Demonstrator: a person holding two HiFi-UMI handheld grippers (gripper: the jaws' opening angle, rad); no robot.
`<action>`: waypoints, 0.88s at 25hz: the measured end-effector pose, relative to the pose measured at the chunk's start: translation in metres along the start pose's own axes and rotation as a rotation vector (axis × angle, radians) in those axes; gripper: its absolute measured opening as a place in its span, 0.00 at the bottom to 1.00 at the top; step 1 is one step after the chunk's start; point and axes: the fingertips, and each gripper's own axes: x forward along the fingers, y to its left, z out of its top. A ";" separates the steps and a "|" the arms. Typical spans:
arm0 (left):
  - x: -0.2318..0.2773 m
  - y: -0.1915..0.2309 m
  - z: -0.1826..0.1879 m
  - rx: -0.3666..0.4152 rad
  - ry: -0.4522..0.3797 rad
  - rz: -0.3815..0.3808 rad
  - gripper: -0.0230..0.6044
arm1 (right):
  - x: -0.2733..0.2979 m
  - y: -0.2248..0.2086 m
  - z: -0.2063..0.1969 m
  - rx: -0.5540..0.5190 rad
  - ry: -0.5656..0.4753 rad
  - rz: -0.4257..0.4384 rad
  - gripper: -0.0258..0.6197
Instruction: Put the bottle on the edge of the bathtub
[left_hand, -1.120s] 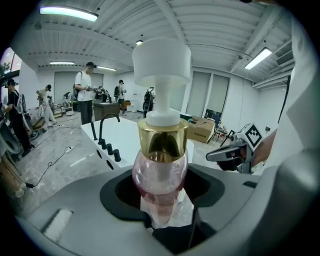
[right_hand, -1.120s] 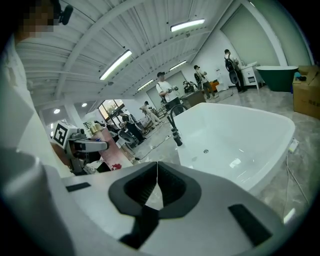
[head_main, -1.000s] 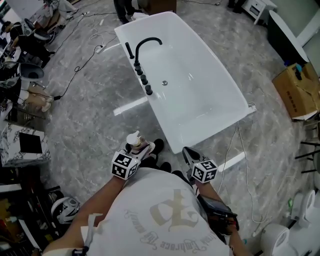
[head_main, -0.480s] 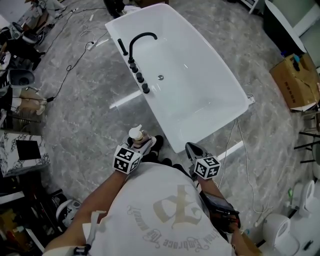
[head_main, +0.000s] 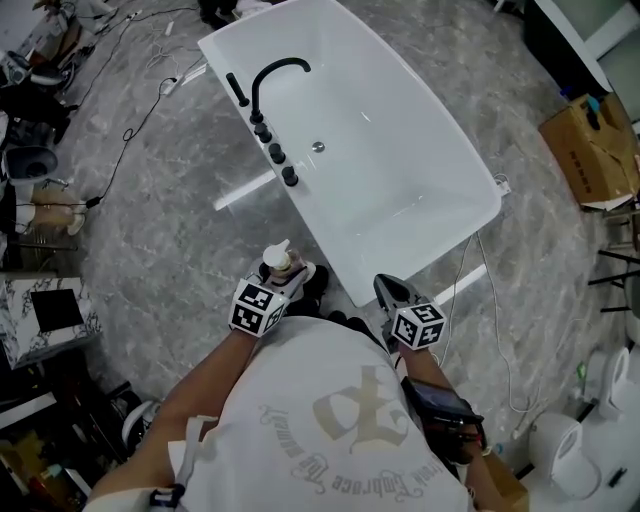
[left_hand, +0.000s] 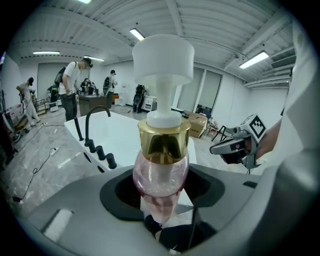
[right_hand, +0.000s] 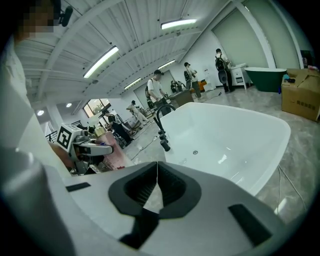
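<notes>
Bottle (left_hand: 161, 175) sits clamped in the left hand-held gripper (head_main: 283, 280); the right hand-held gripper (right_hand: 156, 182) is closed, empty. The bathtub (head_main: 420, 160) has drawn slightly closer, its near corner almost within reach for placing.

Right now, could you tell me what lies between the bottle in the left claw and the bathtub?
Only bare grey floor separates the bottle from the bathtub, seen in the head view.

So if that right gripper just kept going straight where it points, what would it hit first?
Probably the near rim of the white bathtub. The right gripper, jaws shut and empty, points at it with nothing visible between, though depth is hard to judge.
</notes>
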 end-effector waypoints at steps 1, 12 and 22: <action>0.003 0.003 0.000 0.002 0.006 -0.005 0.40 | 0.002 -0.001 0.001 0.005 0.000 -0.006 0.05; 0.031 0.032 0.002 0.037 0.050 -0.051 0.40 | 0.017 -0.008 0.006 0.045 -0.013 -0.056 0.05; 0.052 0.052 -0.003 0.042 0.087 -0.073 0.40 | 0.029 -0.015 0.009 0.067 -0.013 -0.087 0.05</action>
